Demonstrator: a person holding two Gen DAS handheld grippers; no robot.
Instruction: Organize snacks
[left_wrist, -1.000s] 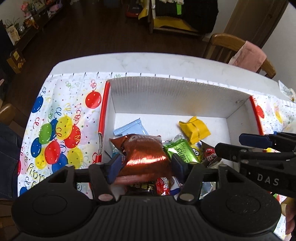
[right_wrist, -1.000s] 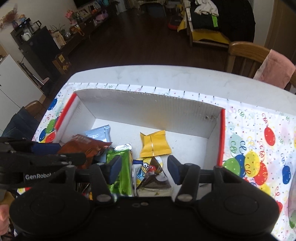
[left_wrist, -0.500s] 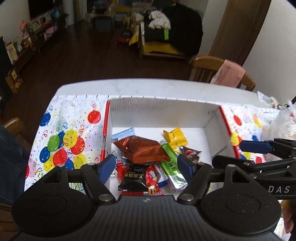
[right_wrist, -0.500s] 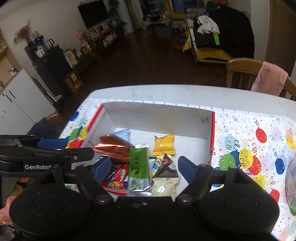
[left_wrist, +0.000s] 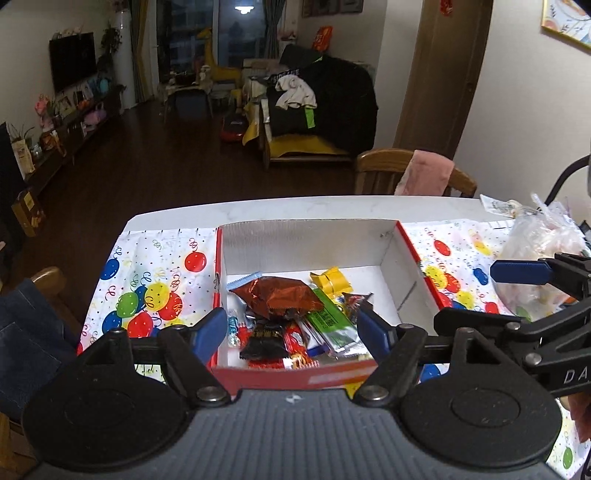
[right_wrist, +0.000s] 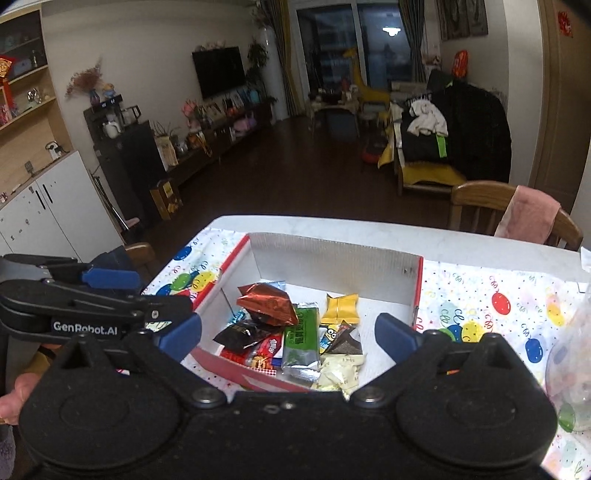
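Both tongs, left tongs (left_wrist: 291, 326) and right tongs (right_wrist: 288, 330), are hanging wide and holding nothing. The snacks (left_wrist: 295, 314) are lying just ahead of them in the box (left_wrist: 314, 243). A low reach could be bumping the box wall and sliding it across the tabletop (left_wrist: 295, 206).

A dark wooden floor (right_wrist: 280, 173) ran back to tall night-dark windows (right_wrist: 354, 48) reflecting a ceiling light. Left of the windows, a black flat television (right_wrist: 218, 72) hung on the pale wall; right of them, a clothes-heaped dark sofa (right_wrist: 461, 129) stood behind a wooden chair (right_wrist: 476, 206).
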